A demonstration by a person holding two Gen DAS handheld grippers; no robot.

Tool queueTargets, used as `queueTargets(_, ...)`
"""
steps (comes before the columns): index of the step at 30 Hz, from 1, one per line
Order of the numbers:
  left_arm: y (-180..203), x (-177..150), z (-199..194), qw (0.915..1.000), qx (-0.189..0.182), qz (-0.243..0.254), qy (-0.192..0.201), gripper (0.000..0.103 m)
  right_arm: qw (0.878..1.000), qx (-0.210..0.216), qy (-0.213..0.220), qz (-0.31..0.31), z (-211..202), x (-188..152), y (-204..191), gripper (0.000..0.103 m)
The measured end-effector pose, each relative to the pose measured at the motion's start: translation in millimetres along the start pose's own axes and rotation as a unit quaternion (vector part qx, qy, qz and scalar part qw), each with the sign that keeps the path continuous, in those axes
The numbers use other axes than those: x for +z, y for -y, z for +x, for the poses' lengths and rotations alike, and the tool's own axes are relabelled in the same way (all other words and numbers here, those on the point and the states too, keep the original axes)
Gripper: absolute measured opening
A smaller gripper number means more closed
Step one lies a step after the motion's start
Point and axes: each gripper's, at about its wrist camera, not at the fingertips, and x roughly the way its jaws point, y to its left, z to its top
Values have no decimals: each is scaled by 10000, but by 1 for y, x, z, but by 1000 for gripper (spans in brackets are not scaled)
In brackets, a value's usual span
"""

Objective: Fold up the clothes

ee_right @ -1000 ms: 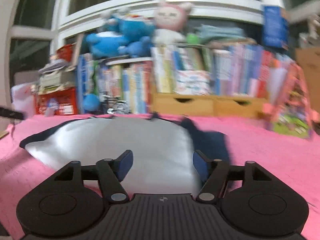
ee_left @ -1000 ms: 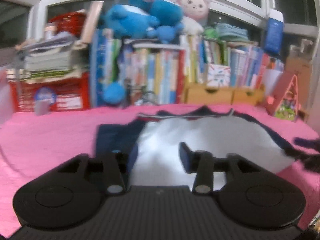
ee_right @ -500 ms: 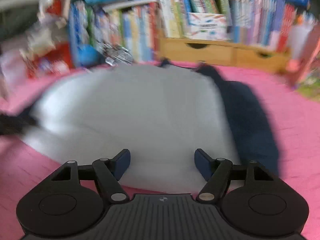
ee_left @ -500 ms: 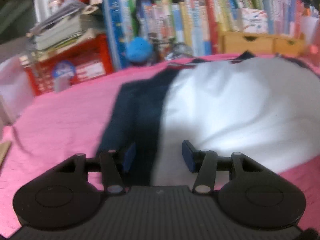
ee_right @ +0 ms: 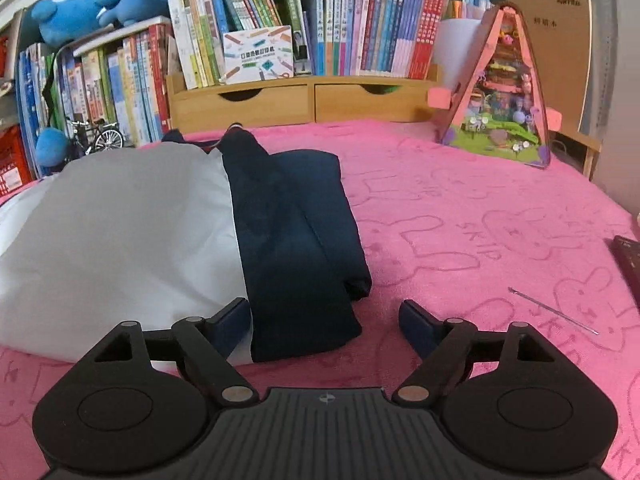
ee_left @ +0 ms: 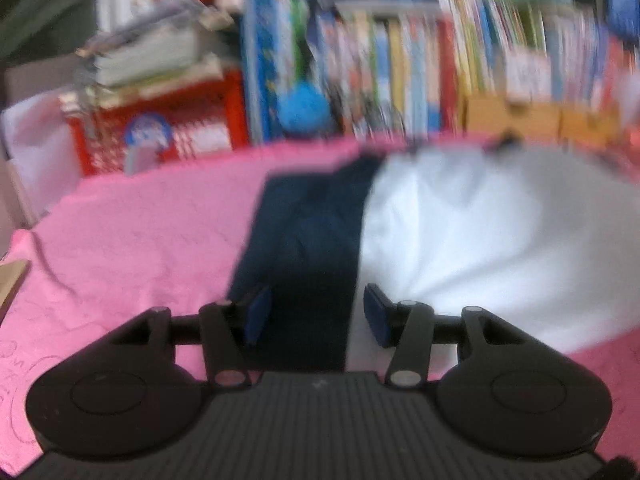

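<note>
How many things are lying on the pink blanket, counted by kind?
Shirts: 1 (white with navy sleeves)
Toy houses: 1
Thin metal sticks: 1
Dark flat things at the right edge: 1
Total: 4

The shirt [ee_right: 120, 232] has a white body and navy sleeves [ee_right: 296, 240]. It lies on a bright pink blanket [ee_right: 460, 220] printed with darker pink rabbit outlines and letters. Both grippers — left [ee_left: 316, 316] and right [ee_right: 324, 324] — are black with dark blue pads. Far back, blue plush toys [ee_right: 92, 0] top multicoloured books [ee_right: 360, 28].
</note>
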Motion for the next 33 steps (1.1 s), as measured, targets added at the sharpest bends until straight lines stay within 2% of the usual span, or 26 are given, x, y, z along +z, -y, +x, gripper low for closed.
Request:
queueTargets(2,-20,4,-15,9969,-86,-779,99,52,9997,-169,89,155,-4,1,3,81)
queueTargets(3,-24,7,-19,9959,-101,-897,89,52,9989,-335,191,269,-7,2,5,80)
queueTargets(5,-6,20,-22,9988,-222,-388,183,52,9979,-337,423,344,-16,8,3,80)
queueTargets(6,4,27,-24,9993,-289,-93,237,52,9979,-137,547,304,-19,15,-2,83)
queueTargets(8,28,43,-22,9971,-508,459,319,55,9958,551,735,-8,-22,31,-20,86)
queueTargets(10,53,55,-7,9928,-873,754,318,57,9872,1296,893,-245,-20,44,-42,86)
queueTargets(13,82,65,35,9899,-1000,1000,111,57,9698,2317,690,-318,3,63,-79,86)
queueTargets(15,86,64,62,9917,-892,919,-134,57,9632,2624,487,-331,27,72,-94,86)
queueTargets(17,81,62,89,9940,-721,699,-431,61,9675,2494,324,-280,49,74,-98,86)
queueTargets(18,75,57,98,9951,-583,632,-485,62,9739,2250,227,-217,61,72,-96,86)
queueTargets(19,68,52,105,9961,-429,577,-512,69,9798,1988,127,-151,74,69,-93,85)
queueTargets(20,59,51,109,9969,-421,330,-585,75,9859,1671,47,-47,86,64,-87,85)
queueTargets(21,48,52,111,9967,-456,26,-671,75,9860,1650,-34,235,92,61,-77,83)
queueTargets(22,45,52,112,9965,-441,-55,-702,75,9856,1619,59,475,92,58,-68,81)
queueTargets(24,44,50,112,9965,-382,-84,-733,74,9897,1280,101,632,93,56,-62,62)
queueTargets(26,42,48,113,9965,-323,-113,-764,74,9915,1146,102,610,93,54,-64,59)
queueTargets(33,39,47,115,9961,-233,-184,-827,76,9962,676,106,531,92,49,-69,71)
